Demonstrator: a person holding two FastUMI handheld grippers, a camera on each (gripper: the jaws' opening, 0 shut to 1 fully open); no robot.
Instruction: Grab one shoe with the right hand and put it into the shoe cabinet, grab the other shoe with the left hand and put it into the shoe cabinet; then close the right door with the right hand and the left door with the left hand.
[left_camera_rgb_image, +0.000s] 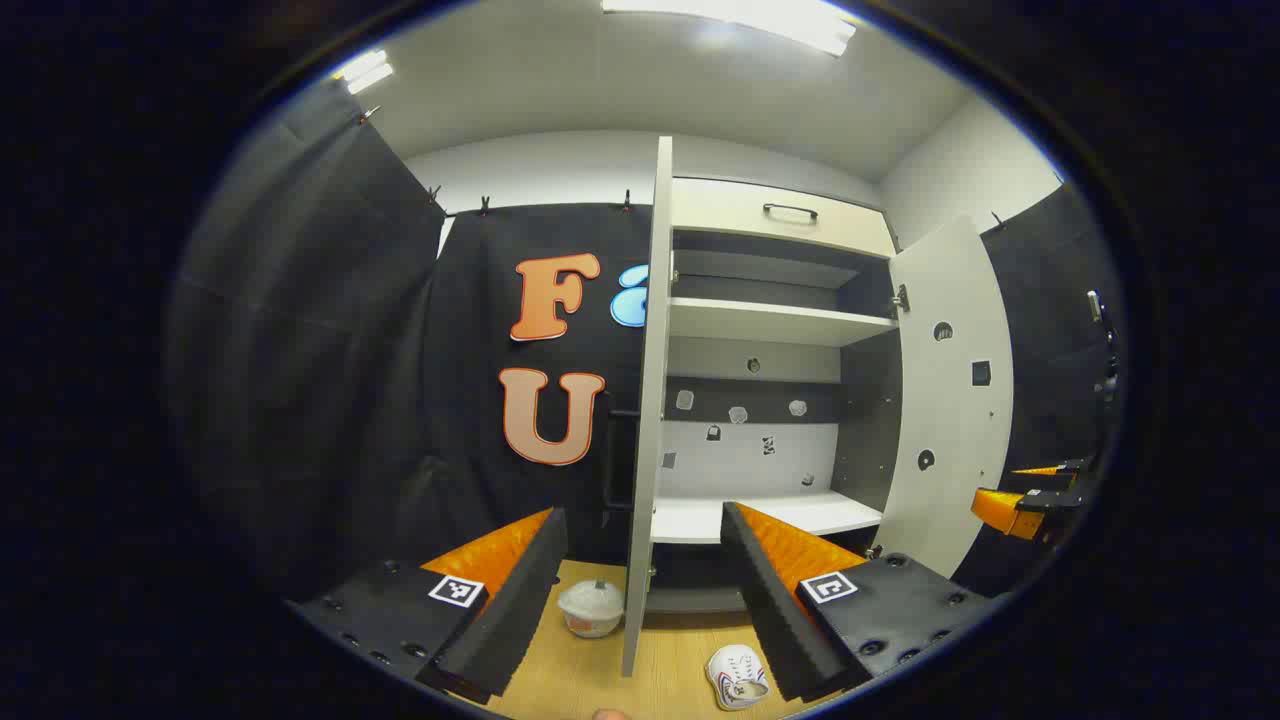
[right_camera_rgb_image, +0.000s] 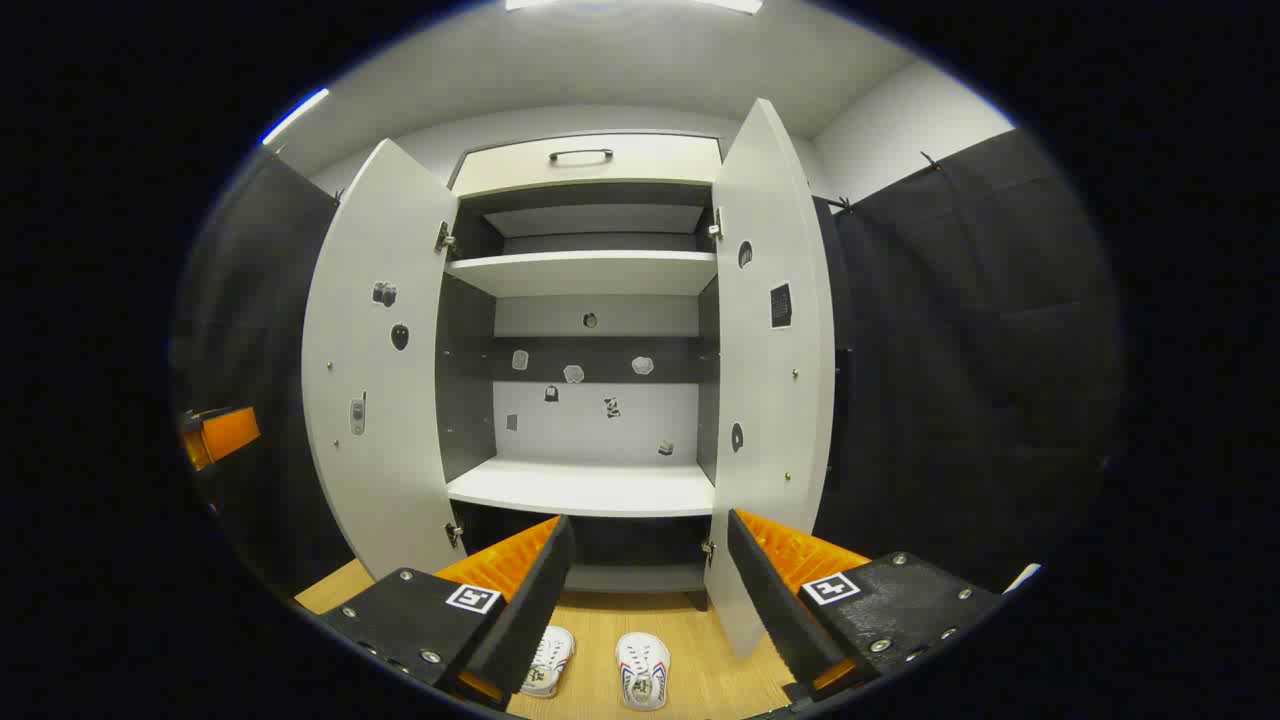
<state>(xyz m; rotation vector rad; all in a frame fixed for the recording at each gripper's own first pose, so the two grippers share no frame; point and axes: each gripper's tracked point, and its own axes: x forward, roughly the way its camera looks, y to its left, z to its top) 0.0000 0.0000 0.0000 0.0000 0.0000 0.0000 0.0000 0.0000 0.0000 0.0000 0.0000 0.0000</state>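
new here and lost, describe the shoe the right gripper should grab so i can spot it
Find the open white shoe cabinet; two white shoes lie on the wooden floor before it. The right shoe lies in full sight between the right gripper fingers; the other is half hidden.

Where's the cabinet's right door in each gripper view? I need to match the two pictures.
Left gripper view: right door right of centre, swung open beside the shelves.
Right gripper view: right door just right of centre, open, above the right finger.
Shared landmark: the drawer handle atop the cabinet.
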